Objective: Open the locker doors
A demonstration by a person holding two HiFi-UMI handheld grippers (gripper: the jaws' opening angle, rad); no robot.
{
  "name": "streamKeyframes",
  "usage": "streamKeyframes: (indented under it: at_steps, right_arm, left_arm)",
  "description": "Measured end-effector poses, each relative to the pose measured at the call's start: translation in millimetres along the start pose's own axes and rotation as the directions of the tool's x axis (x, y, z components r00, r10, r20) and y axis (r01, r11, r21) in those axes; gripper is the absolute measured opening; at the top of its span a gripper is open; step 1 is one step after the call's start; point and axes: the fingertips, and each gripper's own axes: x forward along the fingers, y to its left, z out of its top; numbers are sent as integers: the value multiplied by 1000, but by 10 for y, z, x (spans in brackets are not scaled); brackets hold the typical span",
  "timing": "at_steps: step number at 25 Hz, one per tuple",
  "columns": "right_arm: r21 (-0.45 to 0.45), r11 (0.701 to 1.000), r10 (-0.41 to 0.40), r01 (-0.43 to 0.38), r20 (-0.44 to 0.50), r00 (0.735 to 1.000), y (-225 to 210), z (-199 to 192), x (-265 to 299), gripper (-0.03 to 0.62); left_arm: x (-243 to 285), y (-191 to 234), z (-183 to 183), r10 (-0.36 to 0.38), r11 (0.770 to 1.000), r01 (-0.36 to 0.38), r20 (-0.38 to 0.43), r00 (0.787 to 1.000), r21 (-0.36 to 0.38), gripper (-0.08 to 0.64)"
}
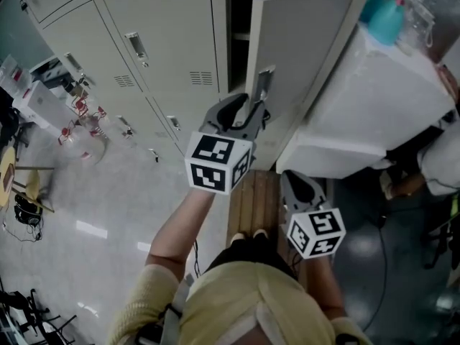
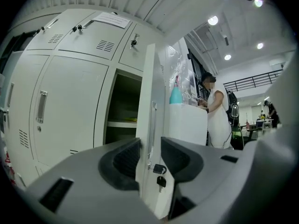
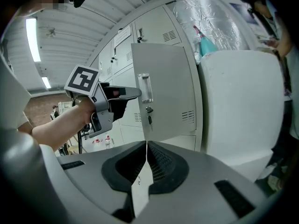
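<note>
Locker door point(image 1: 298, 49): stands open from the lockers point(image 1: 144, 42), free edge toward the person
Hidden: door's lower part is behind the left gripper's body in its own view; locker interior is dark from above, only a shelf point(image 2: 122, 123) shows
Left gripper point(image 1: 251, 110): jaws wide, clamped across the door's edge at the handle point(image 1: 264, 85), key point(image 2: 160, 182) hanging just below
Right gripper point(image 1: 296, 182): jaws pressed together, empty, lower down and apart from the door
</note>
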Motion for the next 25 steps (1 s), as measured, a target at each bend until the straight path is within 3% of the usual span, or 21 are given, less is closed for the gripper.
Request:
streamKeyframes:
  at_steps: [9, 25]
  right_arm:
    - [-4, 1000, 19, -19, 19, 1000, 116, -4, -107, 6]
    - [61, 997, -42, 39, 48, 998, -339, -152, -774, 6]
  left_arm:
    - [-136, -410, -38, -88, 996, 88, -9, 996, 15, 137]
    - [-93, -1531, -126, -186, 977, 188, -30, 982, 98, 137]
